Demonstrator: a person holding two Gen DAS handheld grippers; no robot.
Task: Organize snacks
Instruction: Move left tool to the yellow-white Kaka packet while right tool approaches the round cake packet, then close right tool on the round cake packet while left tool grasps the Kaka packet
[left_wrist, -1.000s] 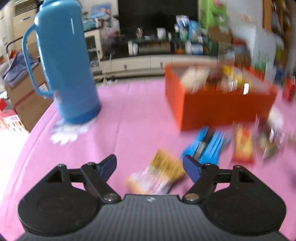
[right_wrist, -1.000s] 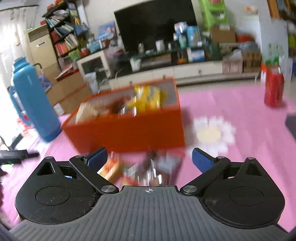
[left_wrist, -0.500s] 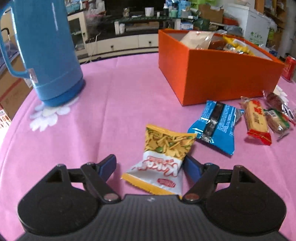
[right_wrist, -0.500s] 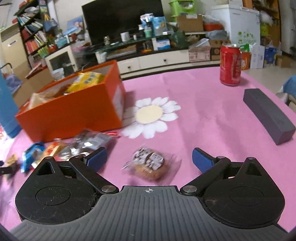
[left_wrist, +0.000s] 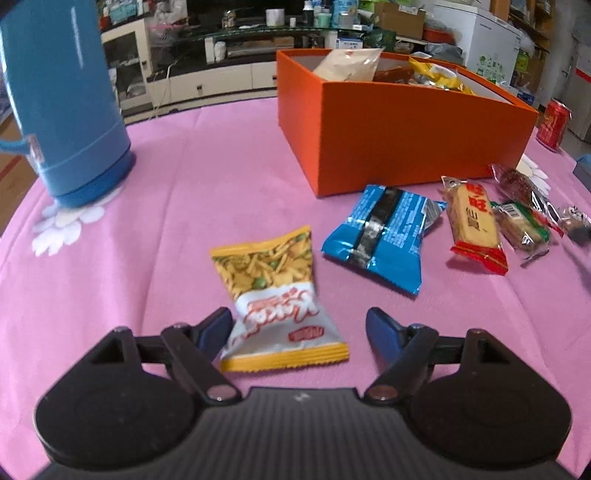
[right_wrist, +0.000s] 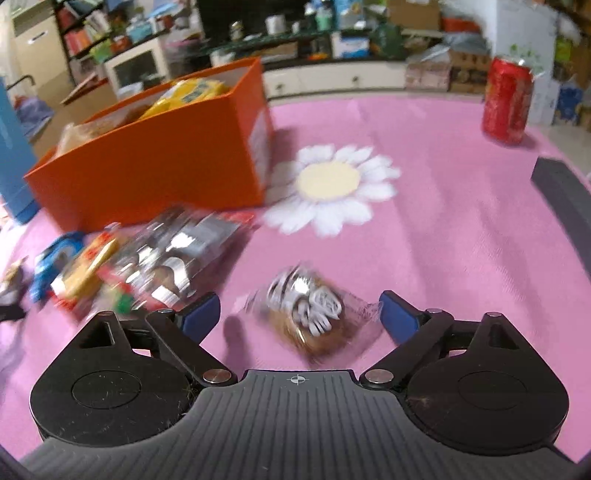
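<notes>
Since a second ago both my views have dropped toward the pink tablecloth (left_wrist: 221, 177) and the blur has largely cleared on the left; the orange box (left_wrist: 406, 144), which filled the middle of each picture, now sits further up. My left gripper (left_wrist: 299, 325) has come down over the yellow and white snack packet (left_wrist: 277, 299), a crinkly, glossy pillow pouch with crimped ends, printed with fried sticks and green peas; it lies flat on the cloth between the spread jaws, its left edge just beside or touching the left finger, the right finger apart from it. My right gripper (right_wrist: 299, 314) is likewise released, straddling a round brown pastry in clear wrapper (right_wrist: 310, 317), blurred, touching neither finger. Beside the box lie a shiny blue foil packet (left_wrist: 380, 236), a red-ended cracker bar (left_wrist: 474, 229) and more clear-wrapped pieces. The box is stiff card, open-topped, already holding several packets. A smooth blue plastic flask (left_wrist: 62, 103) stands left; a red can (right_wrist: 508, 99) stands far right.
</notes>
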